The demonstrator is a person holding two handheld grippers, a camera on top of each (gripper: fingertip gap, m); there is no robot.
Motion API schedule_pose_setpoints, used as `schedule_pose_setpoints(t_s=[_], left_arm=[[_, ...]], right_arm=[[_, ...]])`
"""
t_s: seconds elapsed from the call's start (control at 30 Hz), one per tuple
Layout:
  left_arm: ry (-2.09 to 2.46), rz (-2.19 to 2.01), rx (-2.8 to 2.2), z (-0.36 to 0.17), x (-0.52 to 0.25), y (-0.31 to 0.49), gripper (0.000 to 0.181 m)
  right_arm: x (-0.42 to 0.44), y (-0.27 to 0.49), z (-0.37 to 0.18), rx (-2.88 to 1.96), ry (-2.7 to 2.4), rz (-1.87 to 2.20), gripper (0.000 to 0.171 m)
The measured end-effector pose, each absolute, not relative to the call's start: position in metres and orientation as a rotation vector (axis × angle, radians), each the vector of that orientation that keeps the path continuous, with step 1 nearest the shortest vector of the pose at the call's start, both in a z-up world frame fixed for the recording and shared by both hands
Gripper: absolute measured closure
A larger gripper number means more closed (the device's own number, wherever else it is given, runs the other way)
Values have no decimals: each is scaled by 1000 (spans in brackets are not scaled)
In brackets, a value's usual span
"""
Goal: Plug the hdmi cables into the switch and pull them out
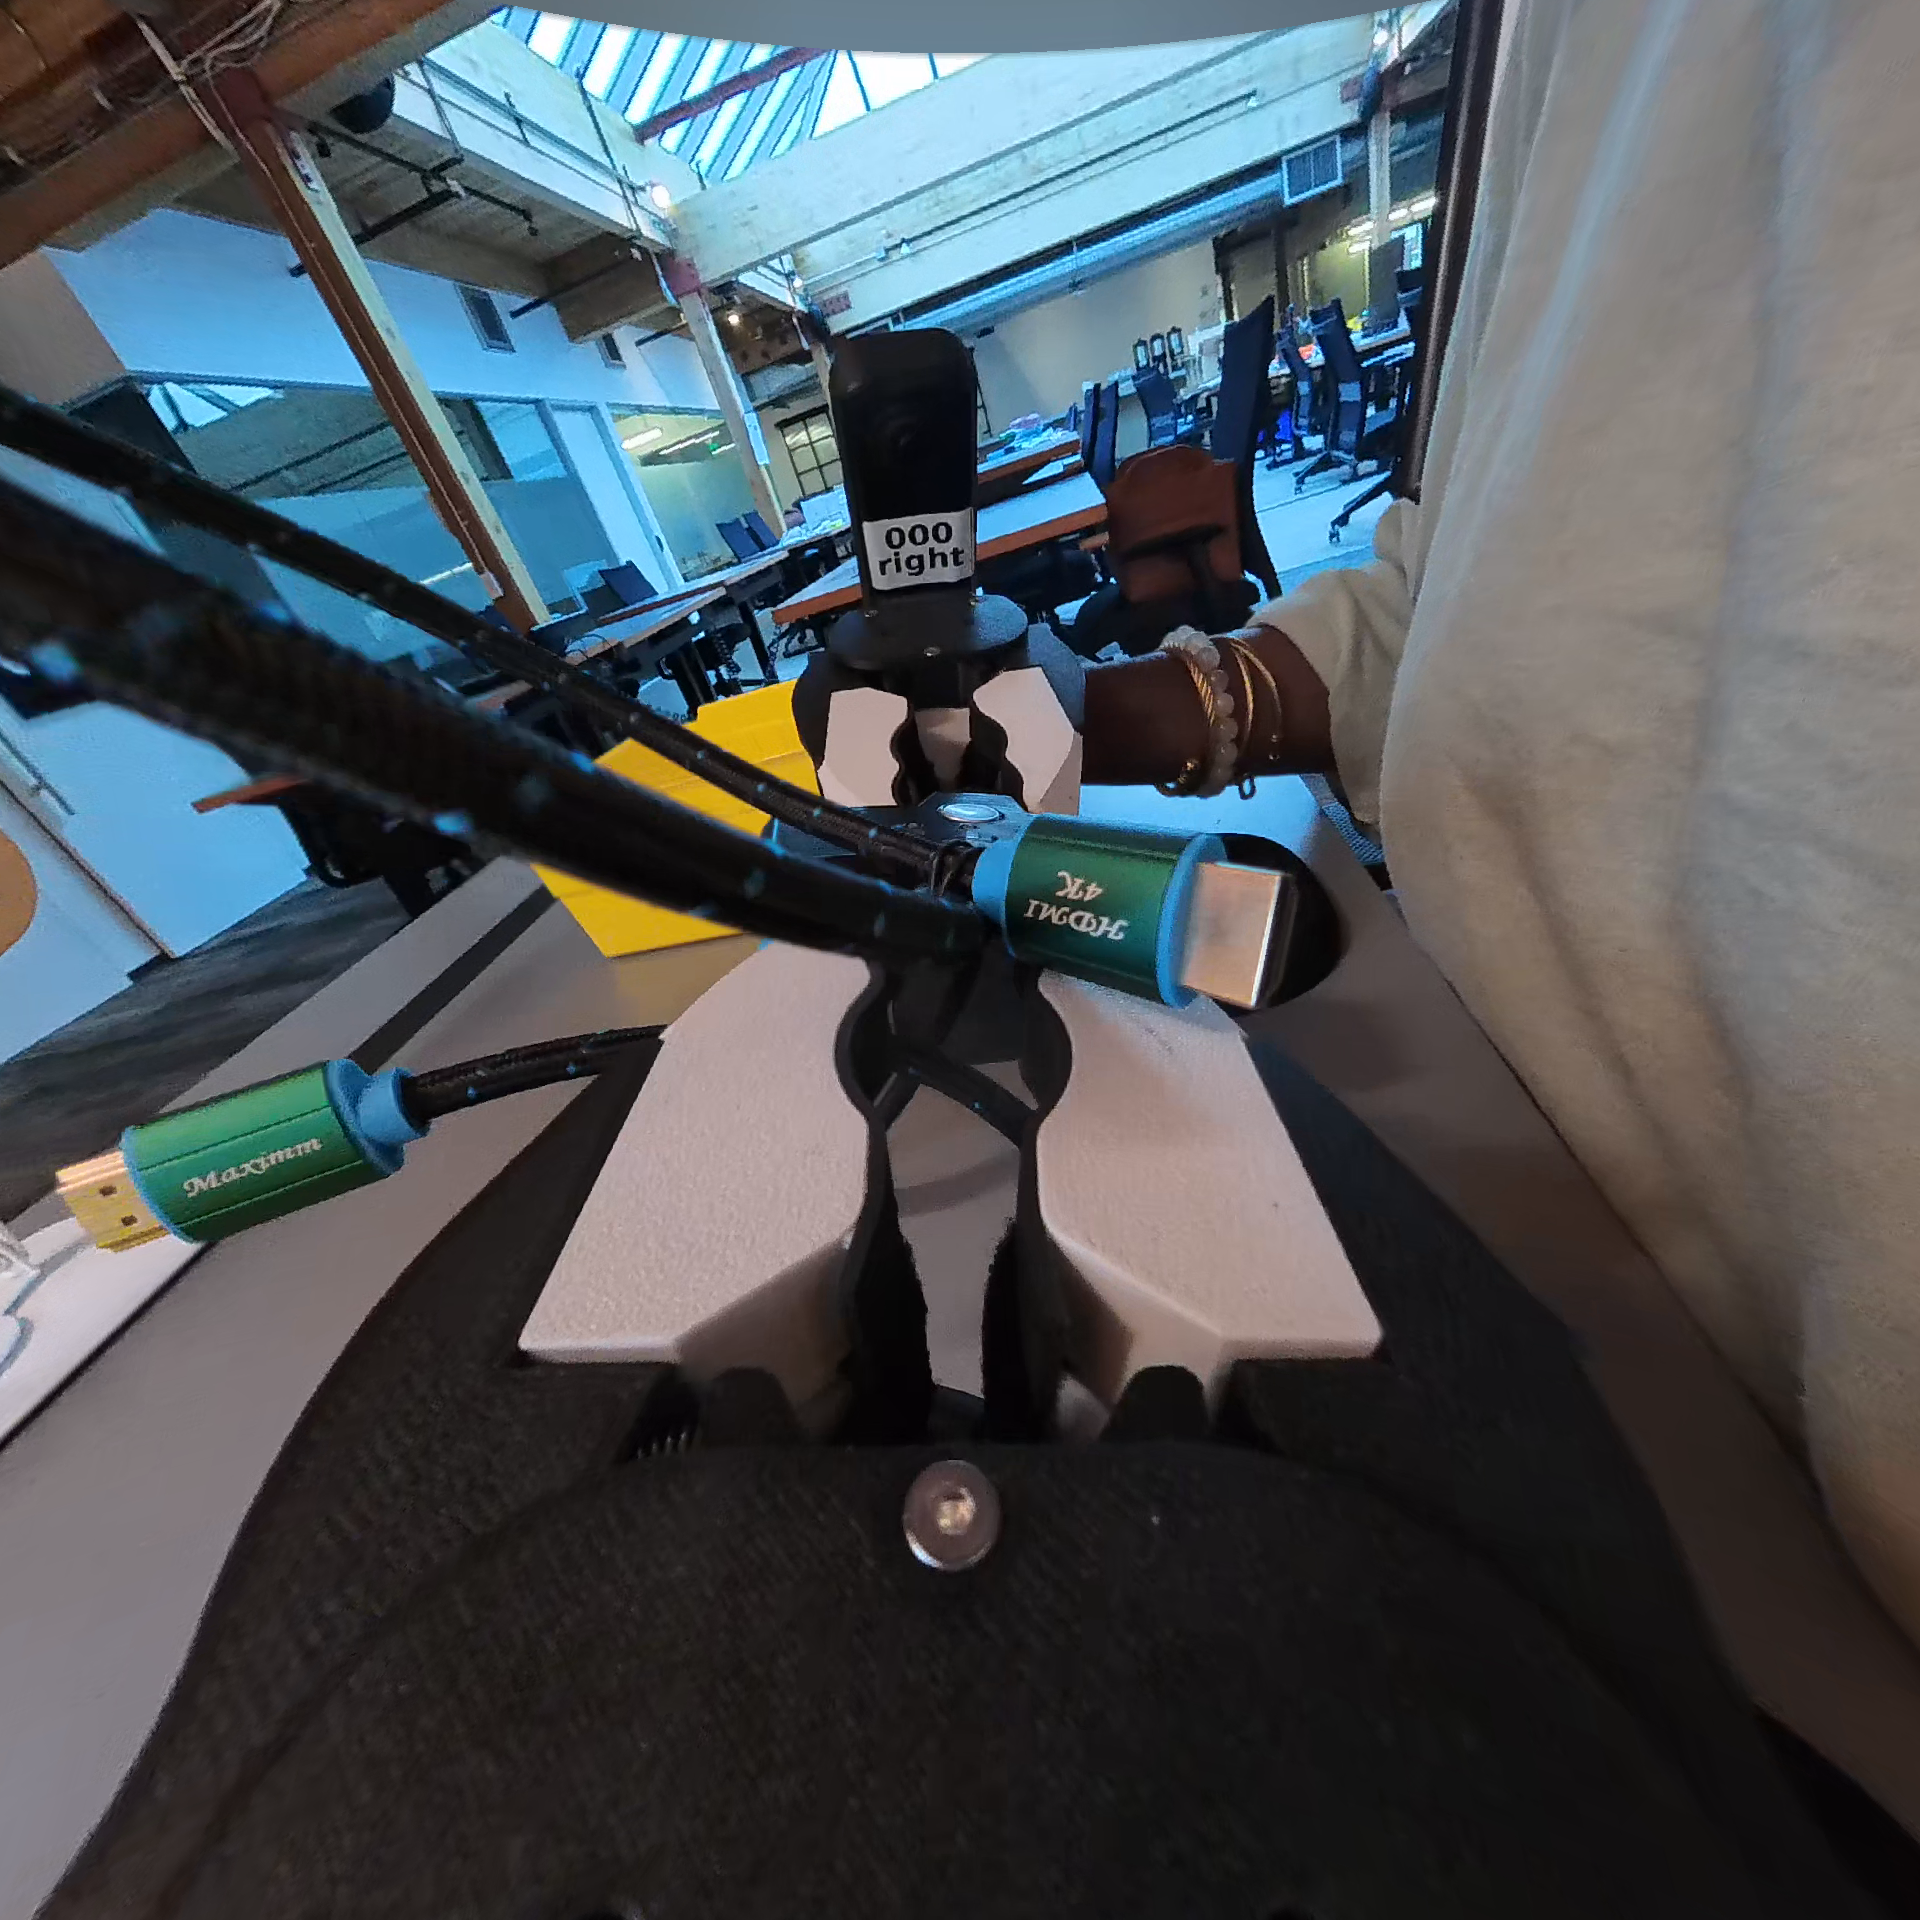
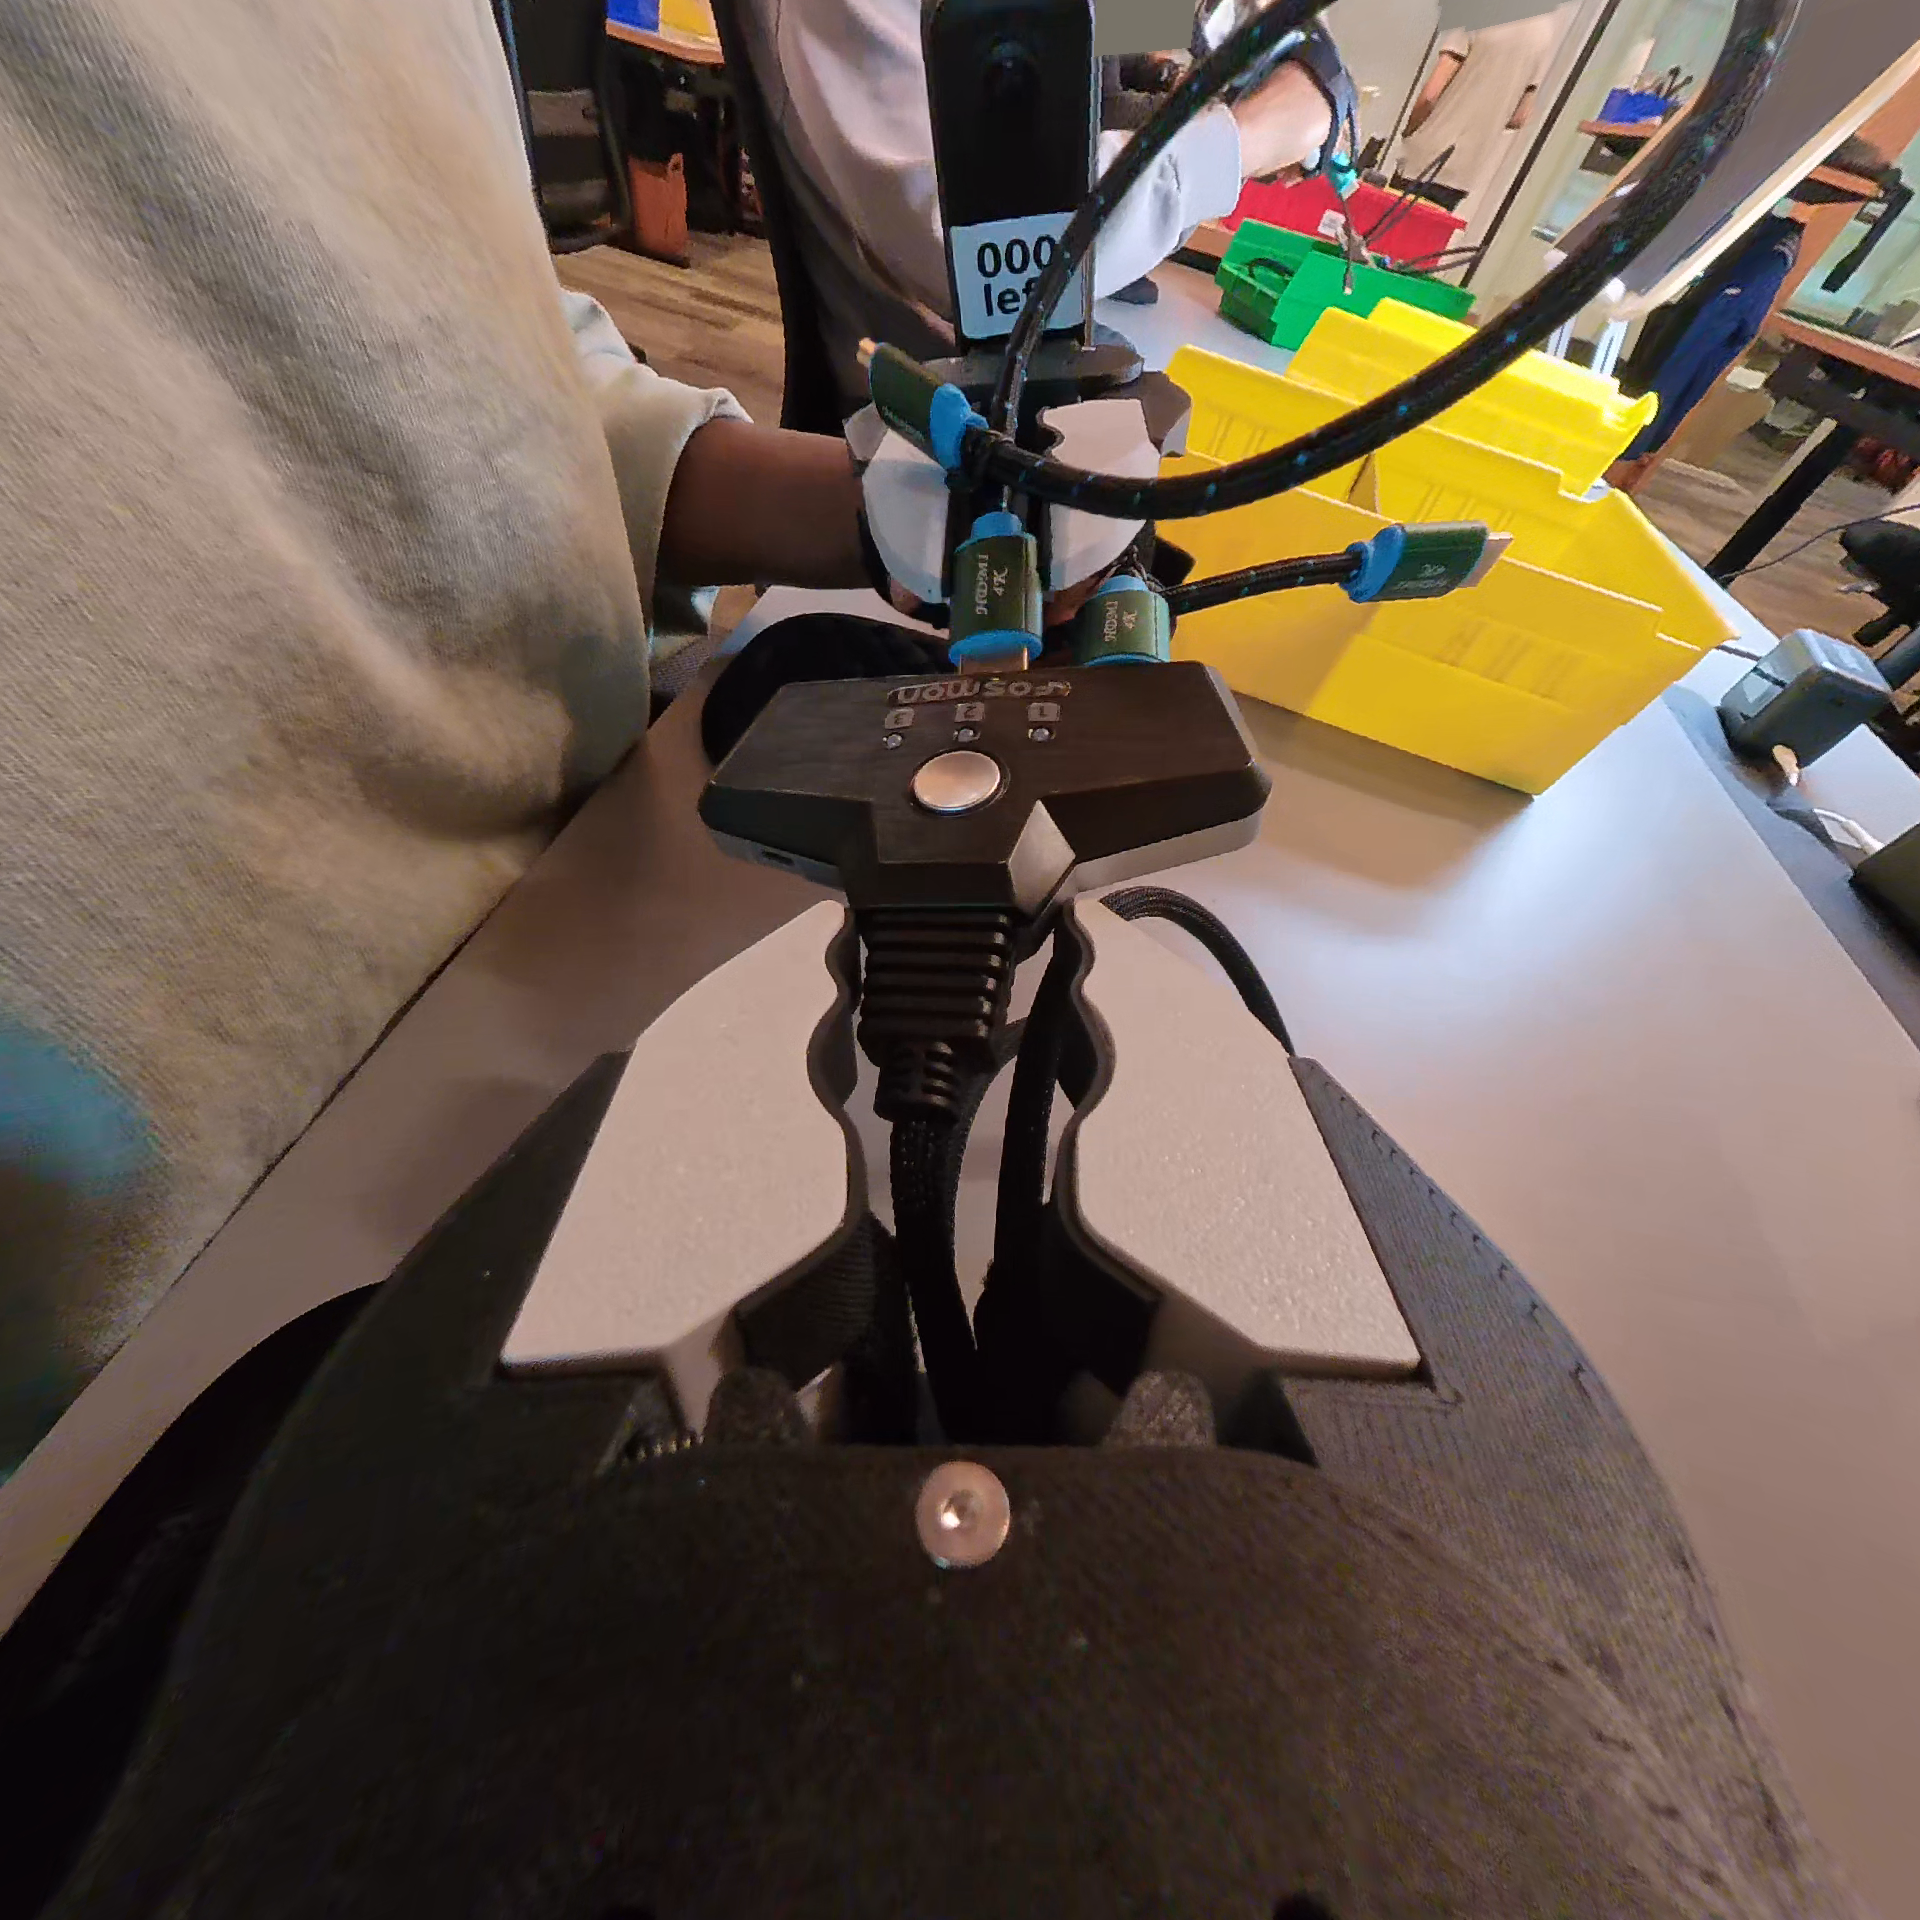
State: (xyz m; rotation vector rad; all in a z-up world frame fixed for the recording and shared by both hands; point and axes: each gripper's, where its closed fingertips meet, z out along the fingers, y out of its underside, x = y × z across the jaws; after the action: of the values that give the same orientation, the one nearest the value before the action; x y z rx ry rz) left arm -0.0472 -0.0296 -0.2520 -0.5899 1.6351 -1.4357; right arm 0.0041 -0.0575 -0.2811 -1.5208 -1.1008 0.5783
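Observation:
My right gripper (image 2: 956, 935) is shut on the ribbed cable neck of the black HDMI switch (image 2: 987, 779) and holds it just above the grey table (image 2: 1455, 987). My left gripper (image 2: 997, 520) faces it, shut on a green HDMI plug (image 2: 992, 592) whose metal tip meets the switch's far edge. A second green plug (image 2: 1127, 623) sits in the port beside it. A third plug (image 1: 1101, 914) lies across my left fingertips (image 1: 951, 997). A fourth plug (image 1: 249, 1164) hangs free at the left. The right gripper (image 1: 945, 743) also shows in the left wrist view.
A yellow bin (image 2: 1455, 665) stands on the table behind the switch, with green (image 2: 1309, 281) and red (image 2: 1340, 208) bins farther back. A person's cream-shirted torso (image 2: 260, 520) fills one side. Braided black cables (image 2: 1558, 312) loop overhead. A small grey device (image 2: 1797, 686) sits at the table's right edge.

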Motion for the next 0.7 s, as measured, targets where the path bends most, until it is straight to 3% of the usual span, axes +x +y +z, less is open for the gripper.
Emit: schedule_pose_setpoints(t_s=[0.7], left_arm=[[1646,-1355,-615,-261,-41,-35,161]], right_arm=[[8,-63,-283,-1478,-1038,592,136]])
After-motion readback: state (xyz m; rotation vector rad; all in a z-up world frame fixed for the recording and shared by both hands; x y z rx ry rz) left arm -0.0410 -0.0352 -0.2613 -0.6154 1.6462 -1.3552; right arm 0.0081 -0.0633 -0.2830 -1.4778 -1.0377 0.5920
